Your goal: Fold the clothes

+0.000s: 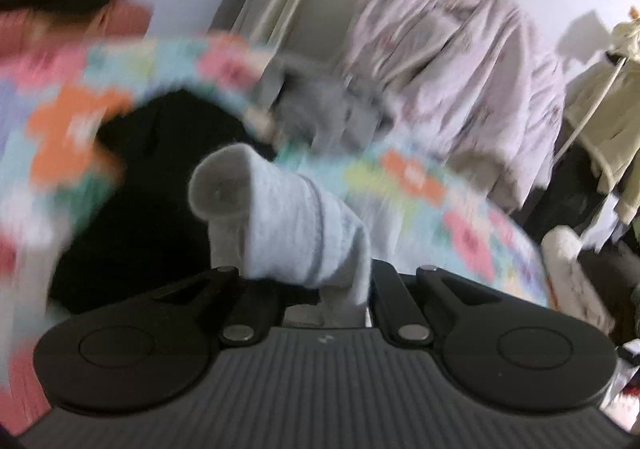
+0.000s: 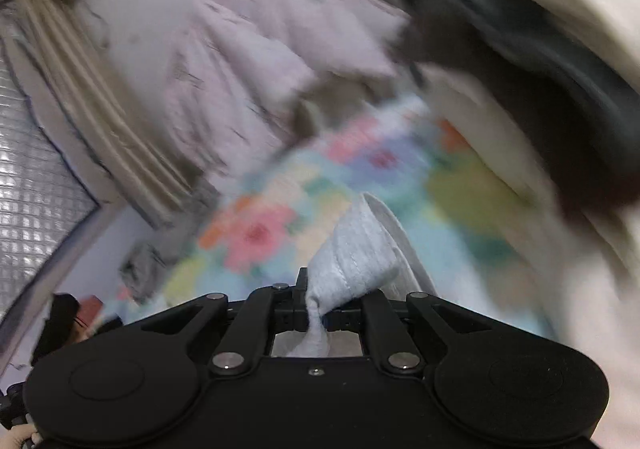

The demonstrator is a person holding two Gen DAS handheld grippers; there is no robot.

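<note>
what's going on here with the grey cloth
A person is working with a handheld tool in each hand, folding clothes over a bed with a flowered blanket. The left tool is shut on a fold of light grey garment, and the right tool is shut on light grey fabric too, likely another part of it. Both views are blurred. A black garment lies on the blanket.

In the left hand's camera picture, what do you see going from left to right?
Black garment → pale blue cloth pinched in the left tool → flowery bed cover → pink draped bedding → cream clothes on a rack.
</note>
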